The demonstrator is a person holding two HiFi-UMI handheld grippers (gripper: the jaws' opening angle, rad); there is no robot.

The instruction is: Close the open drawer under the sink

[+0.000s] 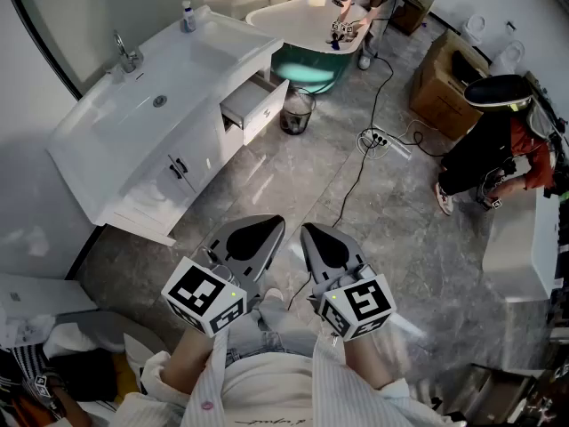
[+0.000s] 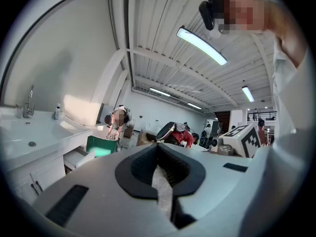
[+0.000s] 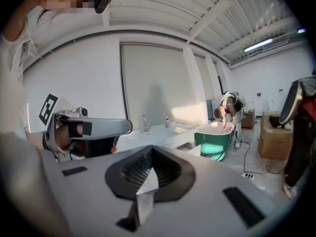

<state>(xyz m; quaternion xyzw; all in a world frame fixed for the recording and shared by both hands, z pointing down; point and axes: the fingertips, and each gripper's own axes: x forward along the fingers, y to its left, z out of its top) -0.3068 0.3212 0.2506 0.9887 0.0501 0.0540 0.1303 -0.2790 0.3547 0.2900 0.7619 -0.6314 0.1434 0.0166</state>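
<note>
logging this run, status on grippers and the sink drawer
Left gripper and right gripper shut, empty. Drawer open, untouched, well ahead of both. Waste bin close beside its front.

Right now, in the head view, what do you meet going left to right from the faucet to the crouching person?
faucet → small bottle → open drawer → waste bin → power strip → cardboard box → crouching person
</note>
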